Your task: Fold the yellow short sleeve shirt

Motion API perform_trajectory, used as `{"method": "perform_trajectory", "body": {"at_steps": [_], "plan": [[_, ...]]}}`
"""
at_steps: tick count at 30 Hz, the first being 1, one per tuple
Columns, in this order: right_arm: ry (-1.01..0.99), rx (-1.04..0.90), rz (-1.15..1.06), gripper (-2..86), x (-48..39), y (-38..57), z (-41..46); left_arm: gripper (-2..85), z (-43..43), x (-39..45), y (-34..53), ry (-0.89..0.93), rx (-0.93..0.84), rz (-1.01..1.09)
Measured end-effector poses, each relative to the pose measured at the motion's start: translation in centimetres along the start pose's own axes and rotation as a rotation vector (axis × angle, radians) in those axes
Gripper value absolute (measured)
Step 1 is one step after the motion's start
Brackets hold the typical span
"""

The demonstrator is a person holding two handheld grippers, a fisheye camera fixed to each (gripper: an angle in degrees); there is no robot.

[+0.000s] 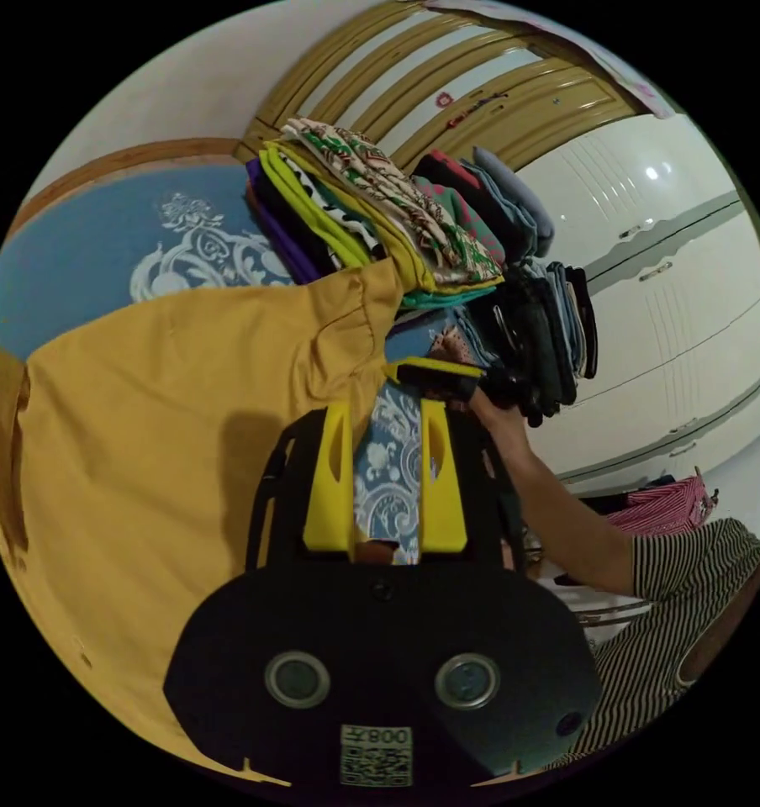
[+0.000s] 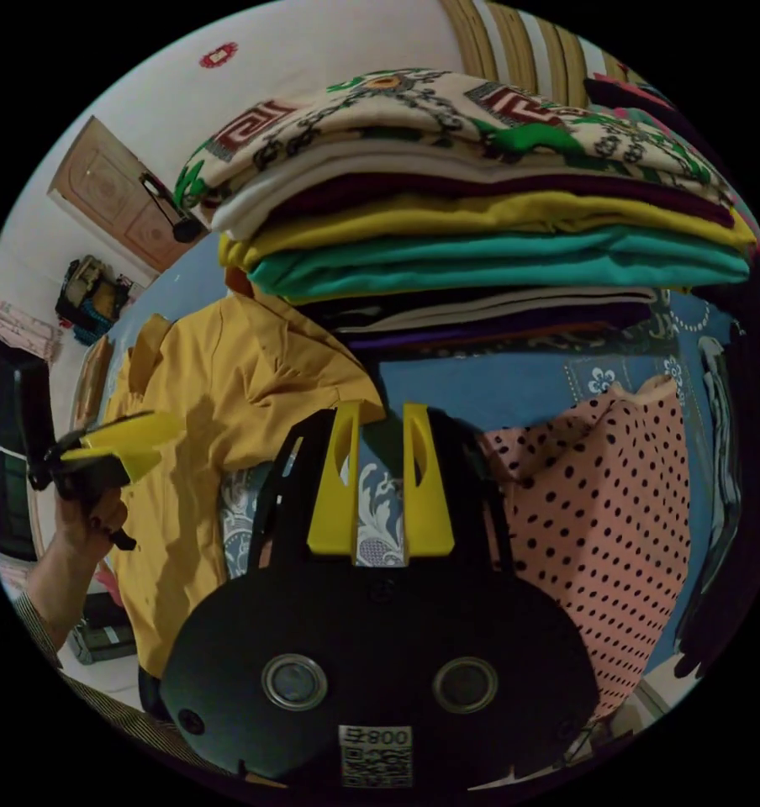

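On the blue patterned bedspread (image 1: 86, 252) our yellow short sleeve shirt (image 1: 161, 437) lies spread flat beside stacked folded clothes (image 2: 481, 227) — left gripper (image 1: 386, 420) and right gripper (image 2: 380, 420) released, empty, ready for sleeves.

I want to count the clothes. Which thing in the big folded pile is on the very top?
The cream patterned cloth with green and red shapes tops the stack of folded clothes; the pieces beneath it are plain: yellow, teal, dark.
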State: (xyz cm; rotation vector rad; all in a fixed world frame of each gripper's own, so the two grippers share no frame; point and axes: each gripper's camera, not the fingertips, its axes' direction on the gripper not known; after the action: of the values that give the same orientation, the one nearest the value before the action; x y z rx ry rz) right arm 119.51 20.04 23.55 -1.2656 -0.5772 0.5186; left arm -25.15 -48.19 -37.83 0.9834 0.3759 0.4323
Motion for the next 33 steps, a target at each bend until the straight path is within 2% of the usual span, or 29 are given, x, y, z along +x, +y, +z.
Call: {"method": "perform_trajectory", "body": {"at_steps": [9, 15, 23, 33], "plan": [[0.03, 0.058, 0.006, 6.1, -0.8, -2.3, 0.5, 12.7, 8.1, -1.6, -13.3, -0.114, -0.002, 0.014], [-0.007, 0.077, -0.008, 2.1, -1.6, -3.6, 0.6, 6.4, 11.1, -3.9, -18.4, -0.218, -0.023, -0.047], [-0.085, 0.094, -0.006, 0.2, -3.3, -4.7, 0.4, 3.7, 10.0, -7.8, -22.5, -0.089, 0.03, -0.077], [-0.442, 0.249, -0.107, 0.1, -9.5, -3.9, -4.4, 3.2, 1.2, -13.5, -24.3, 0.091, 0.152, -0.06]]}}
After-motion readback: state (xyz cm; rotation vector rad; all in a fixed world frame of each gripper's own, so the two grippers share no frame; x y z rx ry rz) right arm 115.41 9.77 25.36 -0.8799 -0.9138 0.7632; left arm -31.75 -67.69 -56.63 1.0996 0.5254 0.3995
